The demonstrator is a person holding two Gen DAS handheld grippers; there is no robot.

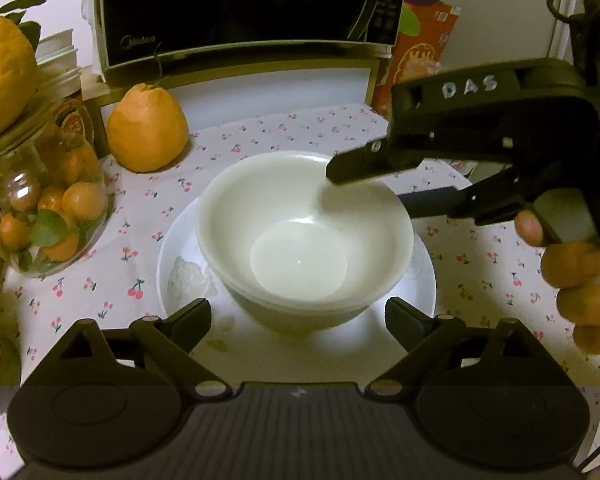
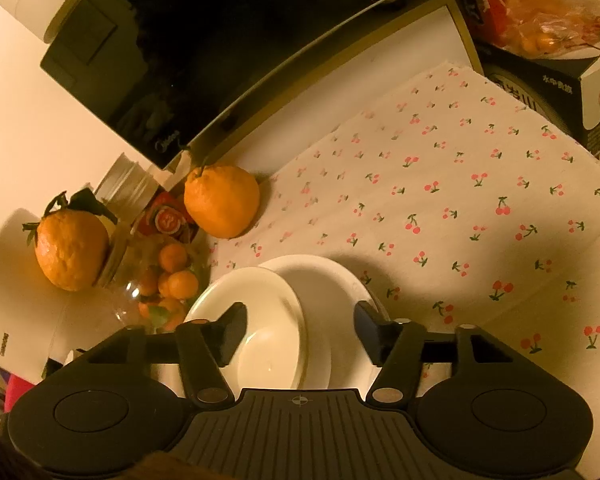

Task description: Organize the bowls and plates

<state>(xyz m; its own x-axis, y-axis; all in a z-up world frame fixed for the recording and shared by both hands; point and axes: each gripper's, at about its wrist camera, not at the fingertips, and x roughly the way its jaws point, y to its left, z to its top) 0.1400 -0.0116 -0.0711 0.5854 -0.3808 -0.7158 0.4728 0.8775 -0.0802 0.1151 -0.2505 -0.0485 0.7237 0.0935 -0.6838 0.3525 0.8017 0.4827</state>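
The bowl [image 1: 304, 236] sits on a plate [image 1: 422, 280] near the middle of the surface [image 1: 260, 136]. The right tool [image 1: 366, 186] hovers at its far rim, fingers spread, gripping nothing; the left tool [image 1: 298, 320] stands wide at the near edge. Withdraw straight, without nudging the rim, so the stack stays centred.

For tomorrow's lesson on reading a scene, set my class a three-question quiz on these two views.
1. True or false: the white bowl sits on the white plate.
2. What fills the glass jar? A) small oranges B) rice C) spoons
3. Complete: the right gripper has one finger above the bowl's rim and one outside it, its jaws ____.

Key:
1. True; in the left wrist view a second bowl seems nested beneath it.
2. A.
3. Open; the left gripper is open too, empty.
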